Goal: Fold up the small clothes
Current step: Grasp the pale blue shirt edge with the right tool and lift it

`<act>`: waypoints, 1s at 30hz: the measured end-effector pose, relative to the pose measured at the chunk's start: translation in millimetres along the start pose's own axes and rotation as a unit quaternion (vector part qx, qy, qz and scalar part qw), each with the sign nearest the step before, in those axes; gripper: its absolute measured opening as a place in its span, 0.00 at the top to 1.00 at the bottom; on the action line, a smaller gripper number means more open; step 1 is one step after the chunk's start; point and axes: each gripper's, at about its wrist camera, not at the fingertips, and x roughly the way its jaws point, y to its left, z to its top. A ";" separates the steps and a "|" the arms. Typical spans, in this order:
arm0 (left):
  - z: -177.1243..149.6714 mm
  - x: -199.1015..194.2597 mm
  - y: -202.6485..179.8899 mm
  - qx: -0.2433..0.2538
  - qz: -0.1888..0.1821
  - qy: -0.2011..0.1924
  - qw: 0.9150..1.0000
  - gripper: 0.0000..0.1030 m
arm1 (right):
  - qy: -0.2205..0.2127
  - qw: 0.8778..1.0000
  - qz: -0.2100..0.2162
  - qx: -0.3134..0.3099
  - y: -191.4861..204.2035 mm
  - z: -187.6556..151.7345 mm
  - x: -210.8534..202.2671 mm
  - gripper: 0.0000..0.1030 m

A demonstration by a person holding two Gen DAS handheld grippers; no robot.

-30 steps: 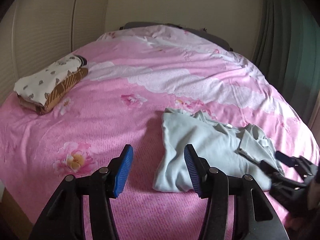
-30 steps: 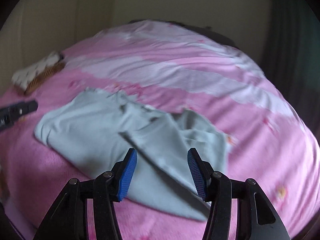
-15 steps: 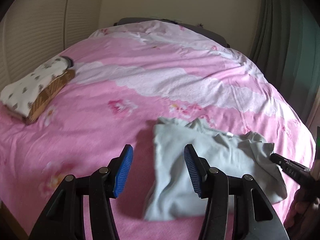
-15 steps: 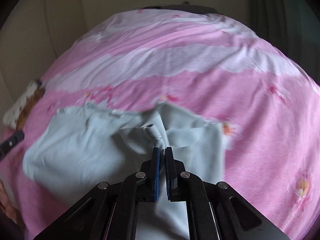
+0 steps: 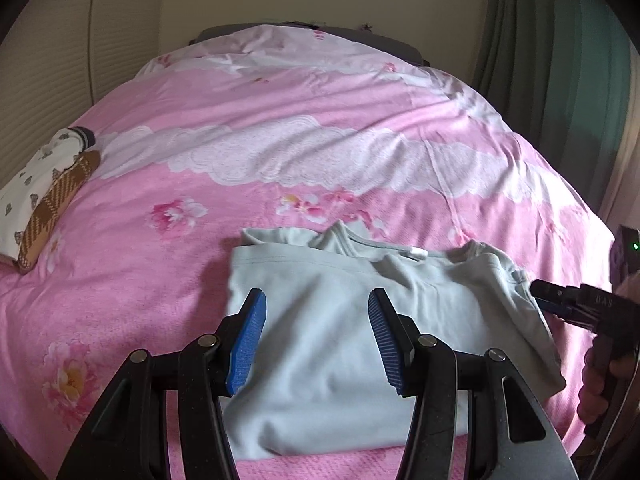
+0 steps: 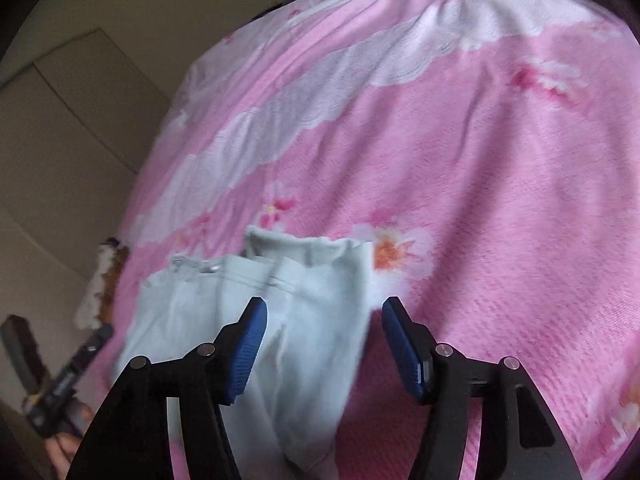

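Observation:
A pale blue-grey shirt (image 5: 320,288) lies on the pink bed, its right side folded inward and its collar pointing away from me. My left gripper (image 5: 316,340) hovers over the shirt's near left part, open, with nothing pinched. In the right wrist view the shirt (image 6: 312,280) lies blurred under my right gripper (image 6: 324,344). That gripper's jaws are opening, with cloth below them but not pressed. The right gripper (image 5: 560,304) also shows at the shirt's right edge, held by a hand. The left gripper (image 6: 80,360) appears at the lower left.
A pile of folded clothes (image 5: 44,184), white print and brown check, sits at the bed's left edge and shows in the right wrist view as the pile (image 6: 100,284). The pink flowered bedspread (image 5: 280,140) stretches far back. Green curtains (image 5: 560,40) hang on the right.
The right gripper shut on a fold of the shirt, carried it over, then let go and rolled. The left gripper slid right, from beside the shirt to over it.

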 end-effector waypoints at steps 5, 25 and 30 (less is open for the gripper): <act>1.2 -2.0 -8.2 0.006 -0.004 0.000 1.000 0.49 | -0.018 1.000 -0.011 -0.019 3.0 4.8 -10.4 0.41; 3.7 -24.8 14.7 -0.004 -0.002 -0.012 1.000 0.49 | 0.043 0.999 0.023 -0.012 30.5 23.5 6.4 0.89; 13.8 -43.3 53.4 -0.031 0.010 -0.031 0.999 0.45 | 0.039 0.998 0.030 -0.039 108.9 31.5 3.2 0.89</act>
